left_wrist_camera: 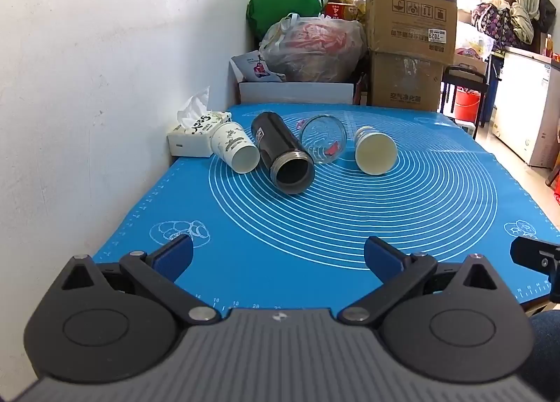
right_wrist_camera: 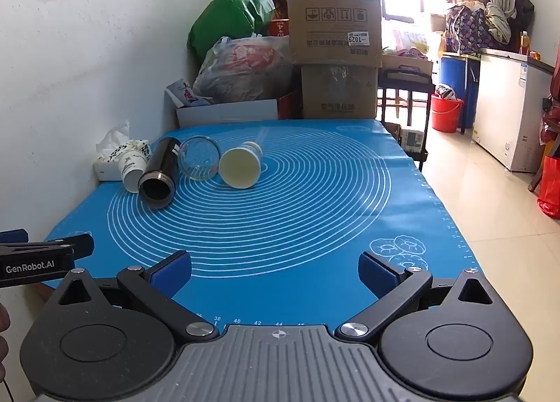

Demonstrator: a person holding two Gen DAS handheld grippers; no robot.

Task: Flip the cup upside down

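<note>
Several cups lie on their sides on the blue mat (left_wrist_camera: 315,227), mouths toward me: a printed paper cup (left_wrist_camera: 234,150), a black steel flask (left_wrist_camera: 283,153), a clear glass (left_wrist_camera: 323,137) and a cream cup (left_wrist_camera: 374,150). The right wrist view shows the same row: paper cup (right_wrist_camera: 133,167), flask (right_wrist_camera: 159,174), glass (right_wrist_camera: 199,157), cream cup (right_wrist_camera: 241,165) on the mat (right_wrist_camera: 297,209). My left gripper (left_wrist_camera: 278,256) is open and empty near the mat's front edge. My right gripper (right_wrist_camera: 274,270) is open and empty, also at the front, right of the left one.
A tissue box (left_wrist_camera: 196,136) sits against the white wall at the far left. Cardboard boxes (left_wrist_camera: 409,27) and bags (left_wrist_camera: 311,48) are piled behind the table. The table's right edge drops to a tiled floor (right_wrist_camera: 490,209) with a red bucket (right_wrist_camera: 446,113).
</note>
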